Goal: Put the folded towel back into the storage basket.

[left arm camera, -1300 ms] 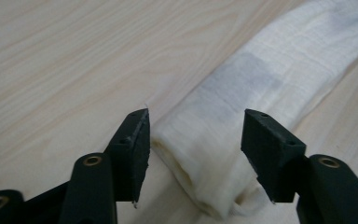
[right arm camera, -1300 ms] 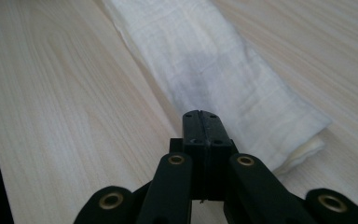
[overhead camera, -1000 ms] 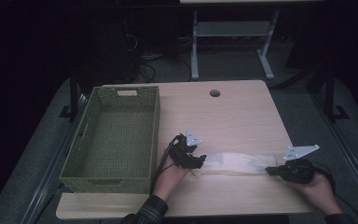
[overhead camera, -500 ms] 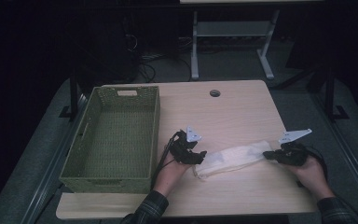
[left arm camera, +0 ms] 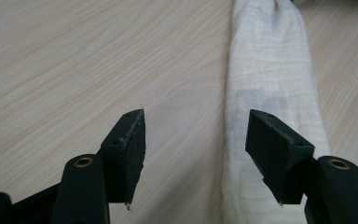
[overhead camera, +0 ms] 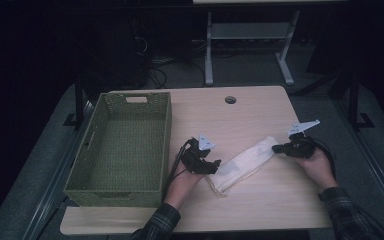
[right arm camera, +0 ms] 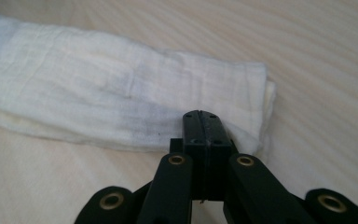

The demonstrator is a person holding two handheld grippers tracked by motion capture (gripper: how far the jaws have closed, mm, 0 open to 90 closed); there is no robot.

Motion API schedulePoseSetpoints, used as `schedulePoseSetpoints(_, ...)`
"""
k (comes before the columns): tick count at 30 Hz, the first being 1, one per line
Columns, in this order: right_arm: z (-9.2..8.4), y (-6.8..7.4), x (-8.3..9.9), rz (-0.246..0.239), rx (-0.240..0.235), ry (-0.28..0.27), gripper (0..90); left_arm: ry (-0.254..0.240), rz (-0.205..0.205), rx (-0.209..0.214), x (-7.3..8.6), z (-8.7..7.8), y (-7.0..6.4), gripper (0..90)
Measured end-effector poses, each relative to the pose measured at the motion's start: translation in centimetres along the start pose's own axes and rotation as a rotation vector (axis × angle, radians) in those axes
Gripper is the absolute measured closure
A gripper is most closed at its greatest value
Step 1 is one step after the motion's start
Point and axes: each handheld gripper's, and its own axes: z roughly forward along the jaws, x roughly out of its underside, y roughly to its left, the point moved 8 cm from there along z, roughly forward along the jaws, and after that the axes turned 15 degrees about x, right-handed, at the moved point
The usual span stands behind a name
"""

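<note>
Folded white cloth (overhead camera: 242, 164) lies on worktop (overhead camera: 260, 205) w/ long axis diagonal, near-left to far-right. Left gripper (overhead camera: 211, 167) at its near end, jaws apart, gripping nothing. Right gripper (overhead camera: 276, 148) jaws closed tight at cloth's far end; pinch unclear.

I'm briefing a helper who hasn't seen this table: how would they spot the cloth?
Start at the wooden table with a green basket on its left. Right of the basket lies the cloth, a long folded white strip set slantwise between the two hands, the sole pale, soft thing there.
</note>
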Motion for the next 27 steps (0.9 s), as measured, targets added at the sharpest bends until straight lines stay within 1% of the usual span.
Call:
schedulePoseSetpoints(1,0.3,-0.1,-0.3,0.007,-0.003,-0.001,90.0,0.009,0.004,0.0,0.1,0.0,0.0,37.5)
schedulePoseSetpoints(4,1.1,-0.4,-0.9,0.029,-0.016,-0.01,90.0,0.014,0.003,0.005,0.1,0.1,0.1,38.5)
schedulePoseSetpoints(7,1.7,-0.6,-1.5,0.021,-0.023,-0.021,90.0,0.018,0.002,0.013,0.2,0.1,0.0,38.8)
schedulePoseSetpoints(8,1.9,-0.5,-1.8,0.035,-0.026,-0.015,90.0,0.021,0.003,0.015,0.2,0.2,0.0,38.9)
schedulePoseSetpoints(12,2.9,-0.4,-3.0,0.01,-0.029,-0.016,90.0,0.028,-0.002,0.017,0.3,0.3,0.1,39.2)
schedulePoseSetpoints(15,3.7,-0.3,-4.0,-0.004,-0.03,-0.01,90.0,0.021,-0.011,0.02,0.3,0.3,0.0,39.1)
schedulePoseSetpoints(17,4.2,-0.1,-4.6,0.0,-0.038,-0.009,90.0,0.02,-0.012,0.023,0.3,0.3,0.0,38.8)
schedulePoseSetpoints(19,4.7,0.0,-5.1,-0.01,-0.042,-0.012,90.0,0.02,-0.013,0.026,0.3,0.3,0.0,39.1)
schedulePoseSetpoints(20,4.8,0.1,-5.3,-0.001,-0.045,-0.009,90.0,0.022,-0.014,0.026,0.3,0.3,0.1,39.1)
schedulePoseSetpoints(22,5.3,0.3,-5.8,-0.01,-0.051,-0.017,90.0,0.024,-0.015,0.028,0.3,0.4,0.0,39.1)
schedulePoseSetpoints(24,5.7,0.6,-6.2,-0.007,-0.058,-0.019,90.0,0.029,-0.014,0.029,0.4,0.4,0.1,39.2)
schedulePoseSetpoints(27,6.2,0.9,-6.9,-0.011,-0.061,-0.023,90.0,0.036,-0.019,0.039,0.4,0.4,-0.1,42.4)
